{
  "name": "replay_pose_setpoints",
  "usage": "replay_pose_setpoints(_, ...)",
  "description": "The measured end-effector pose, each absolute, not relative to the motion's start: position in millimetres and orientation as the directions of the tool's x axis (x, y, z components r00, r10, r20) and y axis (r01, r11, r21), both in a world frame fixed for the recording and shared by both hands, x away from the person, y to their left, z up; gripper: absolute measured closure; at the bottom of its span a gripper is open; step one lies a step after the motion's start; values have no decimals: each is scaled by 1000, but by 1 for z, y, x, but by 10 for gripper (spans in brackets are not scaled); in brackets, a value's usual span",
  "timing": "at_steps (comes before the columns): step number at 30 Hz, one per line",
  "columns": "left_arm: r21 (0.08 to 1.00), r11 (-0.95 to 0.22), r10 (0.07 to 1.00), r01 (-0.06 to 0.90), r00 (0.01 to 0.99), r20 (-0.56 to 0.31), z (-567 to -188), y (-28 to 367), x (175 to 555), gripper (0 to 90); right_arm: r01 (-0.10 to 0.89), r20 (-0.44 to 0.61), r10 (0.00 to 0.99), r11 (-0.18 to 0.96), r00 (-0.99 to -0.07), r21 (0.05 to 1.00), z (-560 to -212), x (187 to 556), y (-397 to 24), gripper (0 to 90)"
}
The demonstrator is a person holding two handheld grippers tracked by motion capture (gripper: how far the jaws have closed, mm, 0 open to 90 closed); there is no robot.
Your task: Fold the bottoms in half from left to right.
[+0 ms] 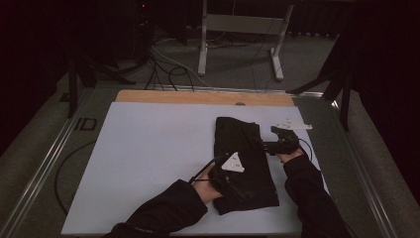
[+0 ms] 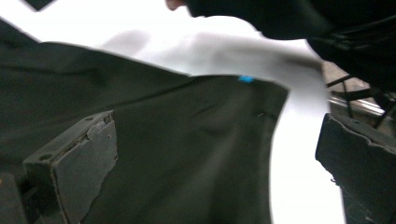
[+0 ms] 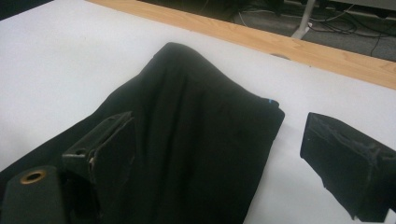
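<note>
A black folded garment [image 1: 245, 163] lies on the white table cover [image 1: 148, 158], right of the middle. My left gripper [image 1: 242, 183] hovers over its near part, jaws open, and nothing is pinched between them. In the left gripper view the open left gripper [image 2: 217, 135] looks across the dark cloth [image 2: 187, 140] to a small blue tag [image 2: 246, 79] at its edge. My right gripper [image 1: 267, 144] is at the garment's right edge. Its view shows the right gripper [image 3: 219, 126] open above the cloth [image 3: 196, 130], one jaw over the fabric and one over the white cover.
A wooden strip [image 1: 198, 96] runs along the table's far edge. Beyond it stand a white desk frame [image 1: 237, 25] and loose cables [image 1: 168, 69] on the floor. Dark stand legs [image 1: 341, 84] rise at the right, and a cable [image 1: 64, 168] loops at the left.
</note>
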State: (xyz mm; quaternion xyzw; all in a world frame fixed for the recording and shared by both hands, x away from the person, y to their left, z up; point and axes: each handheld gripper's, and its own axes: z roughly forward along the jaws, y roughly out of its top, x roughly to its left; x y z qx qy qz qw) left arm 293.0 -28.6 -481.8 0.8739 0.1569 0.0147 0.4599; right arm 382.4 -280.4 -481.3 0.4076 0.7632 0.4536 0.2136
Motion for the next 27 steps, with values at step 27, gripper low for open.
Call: replay_pose_setpoints(27,811,-438,574,387,815,-80,-472,39,359,6,435,32,817,273,-576,858,-506,375,-276,103)
